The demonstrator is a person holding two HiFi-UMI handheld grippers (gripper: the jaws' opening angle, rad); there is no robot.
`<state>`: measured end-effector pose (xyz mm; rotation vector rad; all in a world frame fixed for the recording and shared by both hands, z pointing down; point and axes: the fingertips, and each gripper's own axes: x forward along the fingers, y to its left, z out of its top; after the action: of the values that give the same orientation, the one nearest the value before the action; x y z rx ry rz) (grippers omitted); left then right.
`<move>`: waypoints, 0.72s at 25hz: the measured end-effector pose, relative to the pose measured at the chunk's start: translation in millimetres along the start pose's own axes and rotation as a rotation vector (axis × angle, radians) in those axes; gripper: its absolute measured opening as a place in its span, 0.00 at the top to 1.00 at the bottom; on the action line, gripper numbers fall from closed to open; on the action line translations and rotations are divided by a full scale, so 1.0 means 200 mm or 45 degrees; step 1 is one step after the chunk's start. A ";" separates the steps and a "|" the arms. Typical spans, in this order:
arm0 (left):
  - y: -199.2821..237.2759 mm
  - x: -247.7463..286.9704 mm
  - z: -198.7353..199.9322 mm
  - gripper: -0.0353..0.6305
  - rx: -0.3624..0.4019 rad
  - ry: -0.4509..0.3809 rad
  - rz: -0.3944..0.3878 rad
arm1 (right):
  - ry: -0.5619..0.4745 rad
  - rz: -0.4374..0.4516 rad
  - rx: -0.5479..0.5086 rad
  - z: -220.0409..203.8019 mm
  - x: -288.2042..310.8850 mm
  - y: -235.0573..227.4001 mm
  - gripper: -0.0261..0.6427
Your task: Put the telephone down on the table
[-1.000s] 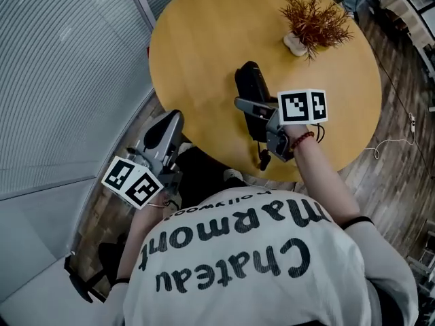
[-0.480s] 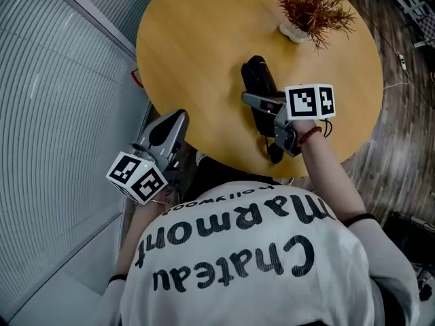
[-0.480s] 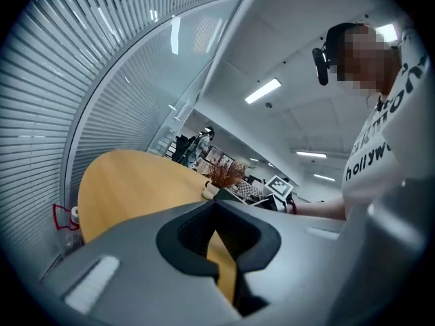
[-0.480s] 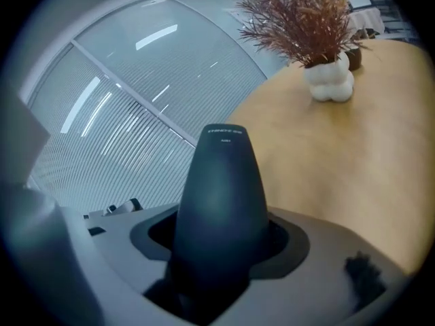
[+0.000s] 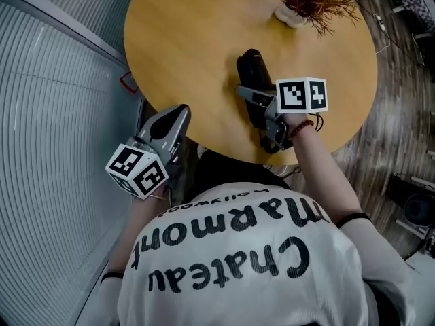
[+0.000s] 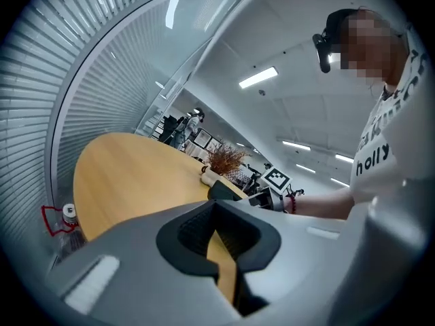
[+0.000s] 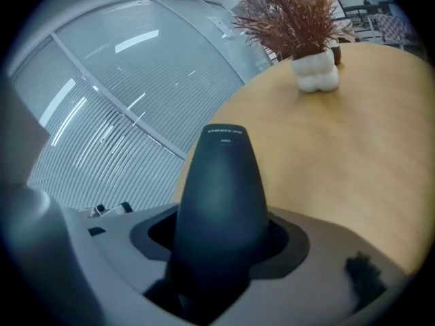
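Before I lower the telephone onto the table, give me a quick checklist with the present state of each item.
1. Grip: the right gripper has its jaws closed on the telephone: ok.
2. Landing spot: the table is bare wood ahead of and beside the telephone: ok.
3. Potted plant: stands apart from the telephone, toward the far edge: ok.
4. Left gripper: held off the table's near edge, jaws together with nothing between them: ok.
5. Gap between telephone and table: cannot tell, as no view shows the telephone's underside.
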<state>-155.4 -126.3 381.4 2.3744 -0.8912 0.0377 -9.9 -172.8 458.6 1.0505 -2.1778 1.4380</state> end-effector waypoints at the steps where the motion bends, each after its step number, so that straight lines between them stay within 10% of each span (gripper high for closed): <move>1: 0.01 0.02 -0.01 0.94 -0.010 0.001 -0.006 | 0.008 -0.015 0.005 -0.01 0.02 -0.02 0.51; 18: 0.04 0.13 -0.17 0.94 -0.113 0.078 -0.042 | 0.174 -0.225 -0.295 -0.08 0.17 -0.09 0.51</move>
<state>-135.3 -127.8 419.8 2.2926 -0.8082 0.0569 -22.4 -176.6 497.6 1.0025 -2.0400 1.1160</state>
